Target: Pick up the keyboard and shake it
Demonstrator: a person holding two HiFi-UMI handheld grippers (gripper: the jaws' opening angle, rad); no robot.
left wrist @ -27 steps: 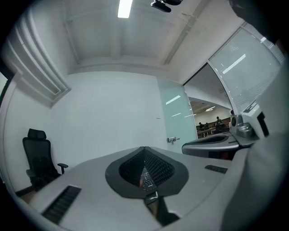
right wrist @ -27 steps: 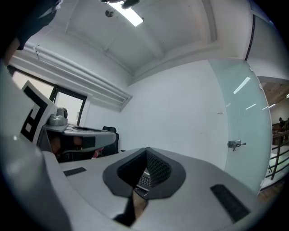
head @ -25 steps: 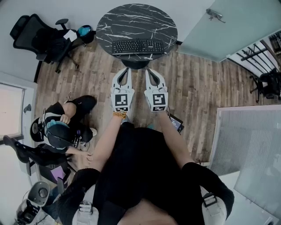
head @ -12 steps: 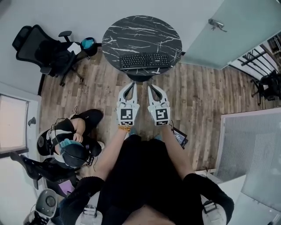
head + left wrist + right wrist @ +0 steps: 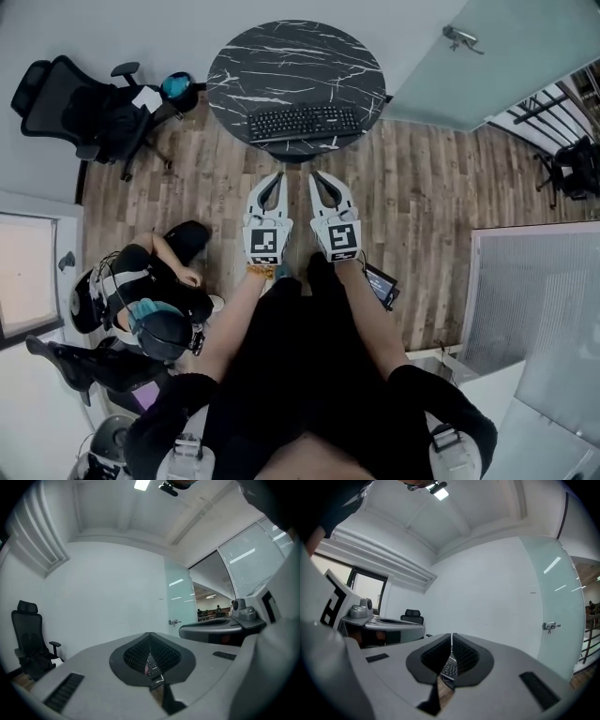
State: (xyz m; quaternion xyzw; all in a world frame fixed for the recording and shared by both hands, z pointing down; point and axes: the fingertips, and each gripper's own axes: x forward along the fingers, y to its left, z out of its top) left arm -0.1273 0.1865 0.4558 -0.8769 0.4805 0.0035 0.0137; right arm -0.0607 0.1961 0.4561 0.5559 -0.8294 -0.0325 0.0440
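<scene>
**Both grippers clenched and empty, short of the keyboard**

The left gripper (image 5: pixel 274 176) and right gripper (image 5: pixel 318 176) are held side by side, pointing toward 12 o'clock. In its own view, the left gripper (image 5: pixel 150 634) has its jaws pressed together with nothing between them. The right gripper (image 5: pixel 451 635) is likewise clenched on nothing.

The keyboard (image 5: pixel 303 123) lies flat on the round black marble-patterned desk (image 5: pixel 281 56), along the rim at 6 o'clock, with its long side across the view. Both grippers are over the wooden floor (image 5: pixel 422 187), just off that rim and not touching the keyboard. An office chair (image 5: pixel 84 103) stands at 9 o'clock from the desk.

As one second earlier, both grippers are closed and empty, and the keyboard lies untouched at the same edge of the desk.
</scene>
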